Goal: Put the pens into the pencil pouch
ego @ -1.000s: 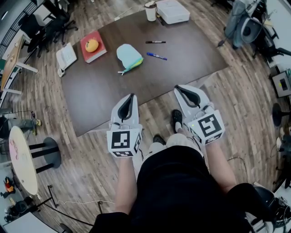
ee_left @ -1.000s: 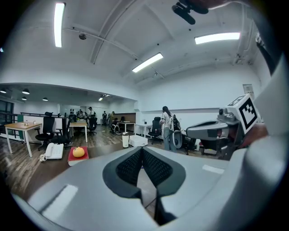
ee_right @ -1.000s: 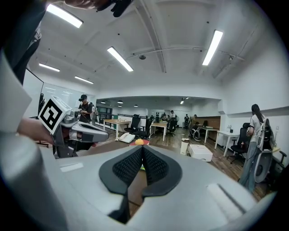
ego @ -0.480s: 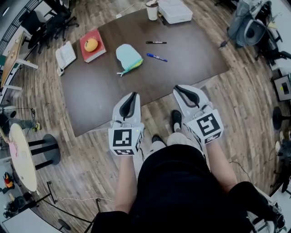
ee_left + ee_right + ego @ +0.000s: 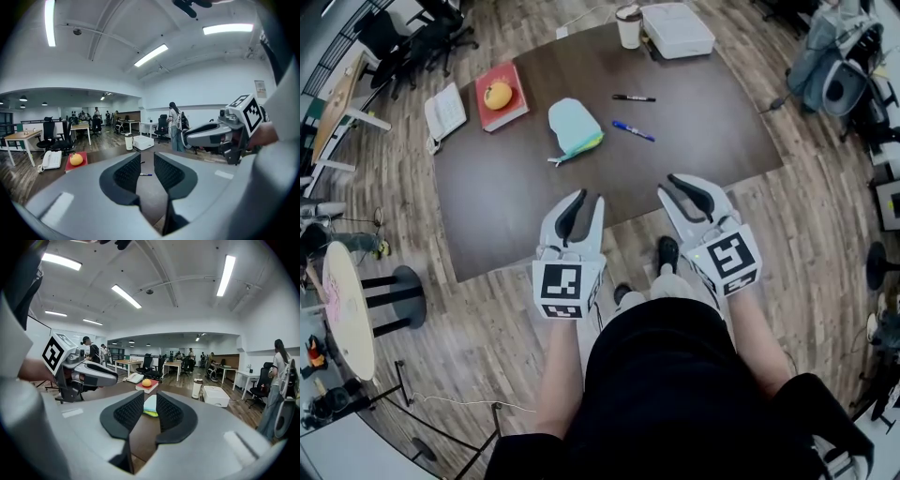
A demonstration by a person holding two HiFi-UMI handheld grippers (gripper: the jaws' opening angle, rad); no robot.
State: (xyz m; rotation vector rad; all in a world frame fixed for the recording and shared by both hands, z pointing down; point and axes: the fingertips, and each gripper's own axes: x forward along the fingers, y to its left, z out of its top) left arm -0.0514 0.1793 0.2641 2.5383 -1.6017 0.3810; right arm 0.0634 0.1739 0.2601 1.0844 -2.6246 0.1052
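**Two hand-held grippers at the near table edge, both empty.**
The left gripper [image 5: 590, 199] and right gripper [image 5: 667, 185] hover over the near edge of the dark table [image 5: 506, 197]. Their jaws are parted (each pair has just been opening) and nothing is between them. The pale blue pouch [image 5: 575, 129] lies on the table at 12 o'clock from the left gripper, well apart from it. The blue pen [image 5: 634, 130] lies at the pouch's 3 o'clock, and the black pen [image 5: 634, 97] at its 1 o'clock. Neither pen touches the pouch. A red book [image 5: 514, 105] bearing an orange [image 5: 498, 95] sits at the pouch's 10 o'clock.
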